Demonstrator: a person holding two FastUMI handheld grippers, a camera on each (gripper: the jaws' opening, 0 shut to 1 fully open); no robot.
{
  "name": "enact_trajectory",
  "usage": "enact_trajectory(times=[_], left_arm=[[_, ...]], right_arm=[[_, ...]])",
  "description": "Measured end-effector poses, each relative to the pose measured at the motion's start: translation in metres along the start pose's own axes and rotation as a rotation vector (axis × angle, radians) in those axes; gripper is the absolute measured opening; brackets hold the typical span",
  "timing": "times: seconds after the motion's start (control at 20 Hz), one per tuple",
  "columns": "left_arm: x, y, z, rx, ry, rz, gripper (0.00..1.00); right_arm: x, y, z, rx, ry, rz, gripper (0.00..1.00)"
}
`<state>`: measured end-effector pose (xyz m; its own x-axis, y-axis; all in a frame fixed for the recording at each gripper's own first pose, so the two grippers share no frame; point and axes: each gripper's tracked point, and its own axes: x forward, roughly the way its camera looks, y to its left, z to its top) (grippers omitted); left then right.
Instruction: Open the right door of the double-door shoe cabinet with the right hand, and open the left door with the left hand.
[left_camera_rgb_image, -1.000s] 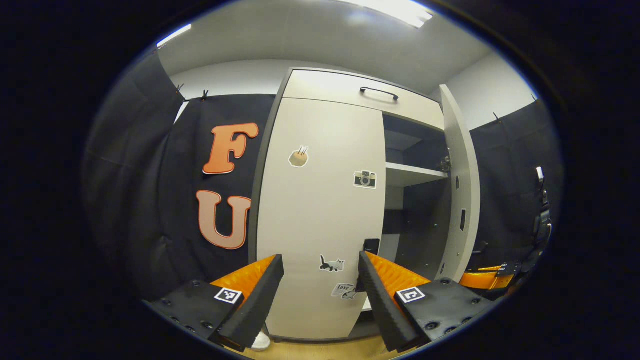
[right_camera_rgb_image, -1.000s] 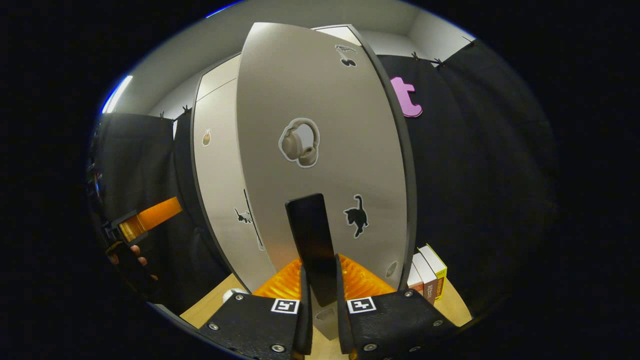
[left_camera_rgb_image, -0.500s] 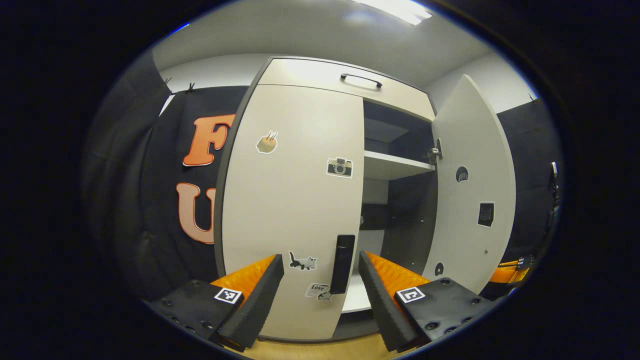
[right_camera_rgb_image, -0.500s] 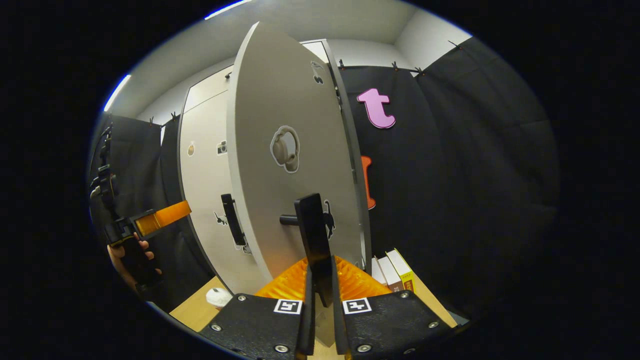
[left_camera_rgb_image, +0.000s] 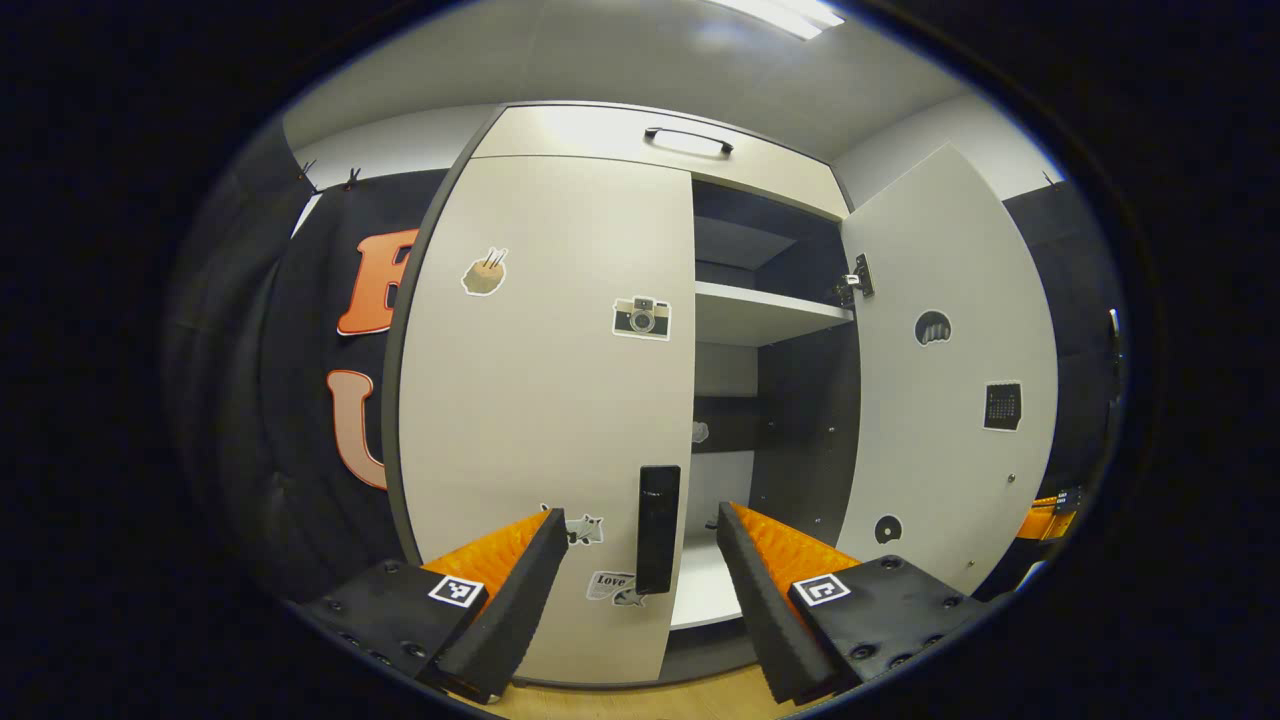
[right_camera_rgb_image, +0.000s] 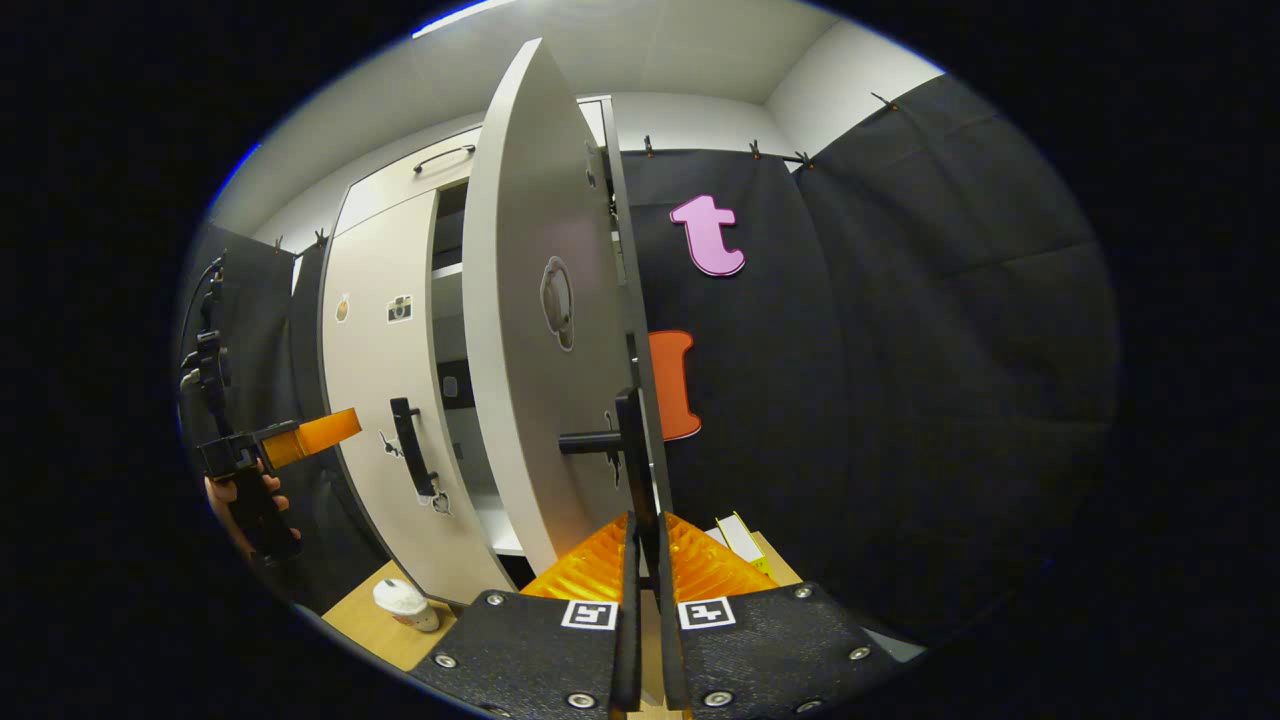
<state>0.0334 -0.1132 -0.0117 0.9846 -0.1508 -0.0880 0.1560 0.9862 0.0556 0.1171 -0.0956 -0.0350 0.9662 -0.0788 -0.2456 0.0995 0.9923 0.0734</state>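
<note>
Right tool (right_camera_rgb_image: 648, 560): clamped on the right door's handle (right_camera_rgb_image: 632, 450)
Right door (right_camera_rgb_image: 520, 330): swung wide open
Left tool (left_camera_rgb_image: 640, 590): fingers apart, the left door's handle (left_camera_rgb_image: 657, 528) between them, not touching
Left door (left_camera_rgb_image: 545, 400): shut
Doing it well: I'd close squarely on the handle, then pull along the hinge's arc
Count: two doors, two handles, one shelf (left_camera_rgb_image: 760, 320)

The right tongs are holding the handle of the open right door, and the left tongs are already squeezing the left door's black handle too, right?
Not quite. In the left gripper view the left tongs are open, with the closed pale left door's black bar handle between the fingers, not squeezed. The right tongs do hold the open pale right door's black handle.
</note>
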Motion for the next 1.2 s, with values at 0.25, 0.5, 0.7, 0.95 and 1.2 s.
enact_trajectory(times=[0.25, 0.5, 0.7, 0.95, 1.2], left_arm=[[0.021, -0.007, -0.014, 0.046, 0.033, -0.026, 0.96], [0.042, 0.0, -0.02, 0.057, 0.052, 0.007, 0.96], [0.058, 0.004, -0.036, 0.046, 0.092, 0.039, 0.96], [0.076, 0.006, -0.078, 0.025, 0.19, 0.052, 0.96], [0.088, 0.015, -0.084, 0.009, 0.193, 0.101, 0.92]], right_arm=[[-0.003, -0.024, 0.005, -0.058, -0.018, -0.076, 0.03], [-0.017, -0.02, 0.009, 0.045, -0.031, -0.037, 0.05], [-0.032, -0.044, 0.013, 0.051, -0.049, -0.071, 0.08], [-0.05, -0.062, 0.005, 0.007, -0.051, -0.127, 0.31], [-0.065, -0.068, -0.014, -0.034, -0.003, -0.143, 0.61]])
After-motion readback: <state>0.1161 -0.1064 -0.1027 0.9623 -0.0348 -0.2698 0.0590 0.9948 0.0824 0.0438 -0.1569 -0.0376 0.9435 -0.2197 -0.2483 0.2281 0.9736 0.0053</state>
